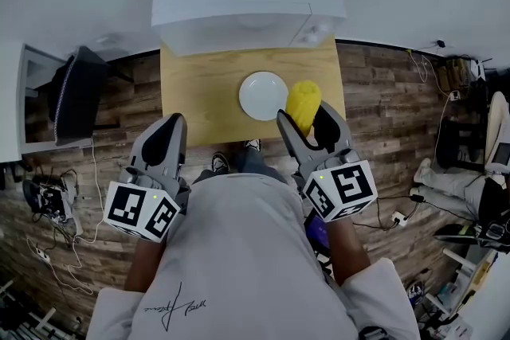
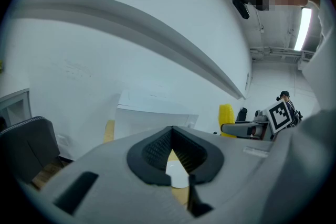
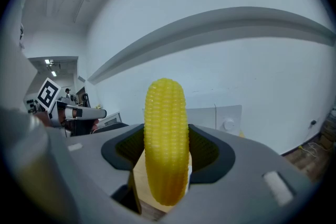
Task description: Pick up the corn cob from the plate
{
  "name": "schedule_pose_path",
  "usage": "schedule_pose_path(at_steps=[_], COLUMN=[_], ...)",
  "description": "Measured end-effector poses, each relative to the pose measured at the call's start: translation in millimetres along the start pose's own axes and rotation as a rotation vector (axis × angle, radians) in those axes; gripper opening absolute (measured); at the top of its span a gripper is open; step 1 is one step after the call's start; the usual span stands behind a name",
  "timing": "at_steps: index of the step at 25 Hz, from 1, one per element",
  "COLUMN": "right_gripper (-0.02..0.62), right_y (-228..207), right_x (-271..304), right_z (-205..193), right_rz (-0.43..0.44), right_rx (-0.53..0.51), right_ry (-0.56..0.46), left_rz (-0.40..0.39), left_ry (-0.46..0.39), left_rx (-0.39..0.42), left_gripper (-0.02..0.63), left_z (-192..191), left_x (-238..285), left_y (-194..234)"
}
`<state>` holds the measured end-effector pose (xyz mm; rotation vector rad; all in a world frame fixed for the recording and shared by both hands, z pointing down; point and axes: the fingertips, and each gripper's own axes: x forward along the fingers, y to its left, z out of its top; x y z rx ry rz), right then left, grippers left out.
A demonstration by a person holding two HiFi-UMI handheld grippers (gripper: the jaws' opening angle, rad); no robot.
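Beside one white plate (image 1: 259,95), the right claw (image 1: 306,122) grips one corn cob (image 1: 304,102).

The corn cob (image 3: 166,160) is bright yellow with neat rows of little bumps. It stands up straight, round tip on top, squeezed on both sides by the jaws of the right gripper (image 1: 307,117). The plate (image 1: 263,95) is white and round. It lies flat on the wooden table (image 1: 199,91), just left of the corn cob.
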<state>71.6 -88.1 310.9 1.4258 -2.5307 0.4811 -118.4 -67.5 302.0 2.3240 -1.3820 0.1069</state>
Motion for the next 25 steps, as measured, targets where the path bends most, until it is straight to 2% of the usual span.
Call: schedule_pose_path(at_steps=[25], right_gripper=[0.262], right_y=[-2.7], right_x=[1.5], right_z=[10.5], right_rz=[0.071], right_rx=[-0.021], right_ry=[0.012], left_rz=[-0.016], left_ry=[0.021], left_rx=[-0.029], left_gripper=[-0.006], left_z=[-4.8], left_x=[3.6], left_y=[-9.9])
